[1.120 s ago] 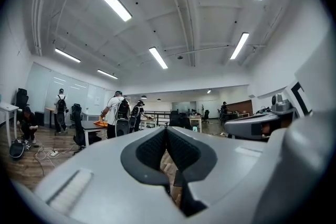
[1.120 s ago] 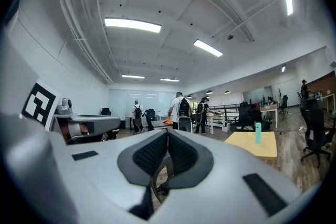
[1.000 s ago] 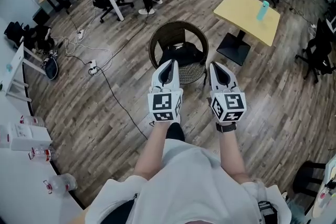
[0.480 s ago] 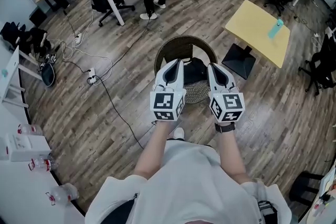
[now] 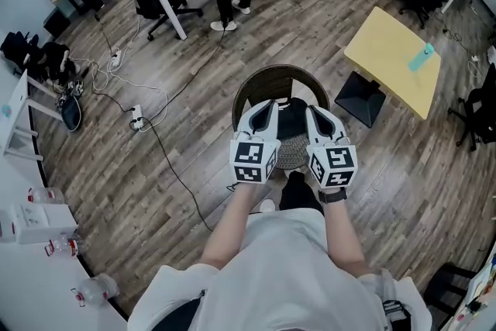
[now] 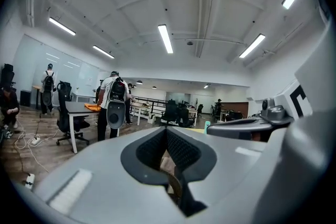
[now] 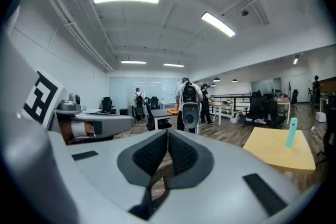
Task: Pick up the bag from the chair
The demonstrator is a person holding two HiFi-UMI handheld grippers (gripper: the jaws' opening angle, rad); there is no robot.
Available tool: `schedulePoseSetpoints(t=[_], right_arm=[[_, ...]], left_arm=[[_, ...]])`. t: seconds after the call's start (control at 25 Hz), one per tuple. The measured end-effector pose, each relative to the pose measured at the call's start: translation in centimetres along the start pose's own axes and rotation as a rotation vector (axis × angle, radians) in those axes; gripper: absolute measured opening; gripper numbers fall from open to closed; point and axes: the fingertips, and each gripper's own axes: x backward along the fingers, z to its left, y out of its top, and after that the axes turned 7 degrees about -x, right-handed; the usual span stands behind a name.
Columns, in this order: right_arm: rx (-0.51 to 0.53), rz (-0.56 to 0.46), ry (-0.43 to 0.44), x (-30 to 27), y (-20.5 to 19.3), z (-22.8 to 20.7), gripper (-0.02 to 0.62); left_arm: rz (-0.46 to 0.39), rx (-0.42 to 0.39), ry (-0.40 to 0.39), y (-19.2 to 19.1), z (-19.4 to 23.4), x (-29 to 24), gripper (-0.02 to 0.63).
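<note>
So I hold my left tongs (image 5: 263, 105) and right tongs (image 5: 313, 109) closed and empty, side by side above the black bag (image 5: 293, 120) in the round chair (image 5: 267, 77), probably lining up my reach.

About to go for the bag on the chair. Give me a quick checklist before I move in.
1. Bag on the seat: ok, the black bag lies in the round wicker chair.
2. Left gripper open for a grasp: not ok, jaws together, nothing between them.
3. Right gripper open: not ok, jaws together, empty.
4. Grippers aimed at the bag: ok, both point toward it, one on each side.
5. Handle or strap located: cannot tell, the grippers cover part of the bag.
</note>
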Motion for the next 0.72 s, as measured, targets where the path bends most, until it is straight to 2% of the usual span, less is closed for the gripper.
schedulePoseSetpoints(t=[0.16, 0.4, 0.72], right_arm=[[-0.004, 0.05, 0.018, -4.0, -1.2, -2.9, 0.011], [-0.025, 0.197, 0.08, -10.5, -4.6, -6.2, 0.011], [-0.04, 0.412, 0.125, -15.7, -11.3, -10.0, 0.012]], left_arm=[[0.037, 0.018, 0.028, -1.5, 1.7, -3.6, 0.011], [0.093, 0.054, 0.044, -4.4, 4.7, -8.4, 0.011], [0.304, 0.096, 0.065, -13.4, 7.9, -13.0, 0.012]])
